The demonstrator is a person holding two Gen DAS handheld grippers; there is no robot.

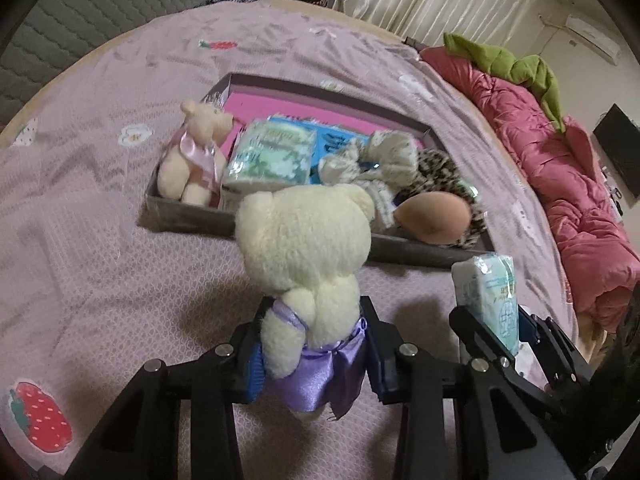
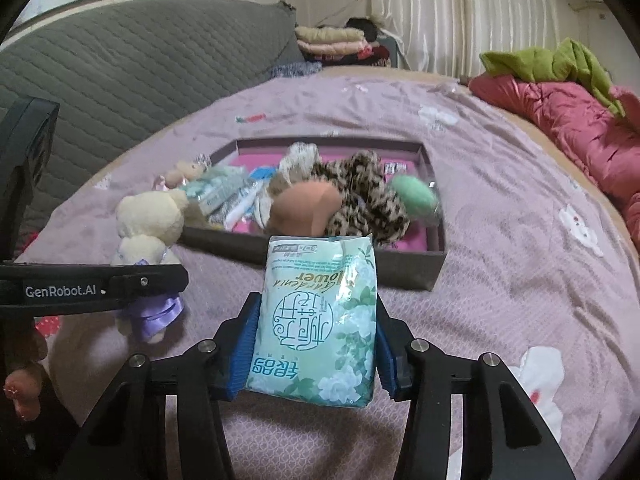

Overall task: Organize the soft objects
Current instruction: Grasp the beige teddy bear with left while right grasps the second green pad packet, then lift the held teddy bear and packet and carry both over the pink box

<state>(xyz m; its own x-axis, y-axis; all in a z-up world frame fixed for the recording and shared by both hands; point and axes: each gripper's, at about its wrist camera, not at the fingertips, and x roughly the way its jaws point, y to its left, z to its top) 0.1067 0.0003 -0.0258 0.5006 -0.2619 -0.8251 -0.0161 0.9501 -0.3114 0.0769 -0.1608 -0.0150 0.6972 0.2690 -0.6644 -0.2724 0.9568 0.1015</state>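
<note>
Left wrist view shows the left gripper (image 1: 312, 344) clamped on a cream bear (image 1: 304, 248) in a purple dress; its blue pads press the bear's body from both sides, and the bear is held above the bedspread (image 1: 100, 240), just before the box (image 1: 192, 220). Right wrist view shows the right gripper (image 2: 316, 348) clamped on a tissue pack (image 2: 320, 320), which is upright between the pads, also before the box. Inside the box lie a second bear (image 1: 196, 160) with a pink bow, more tissue packs (image 1: 272, 152), a leopard cloth (image 2: 368, 196), an orange sponge (image 2: 304, 208) and a green sponge (image 2: 414, 196). A red quilt (image 1: 560, 184) lies at the right side.
</note>
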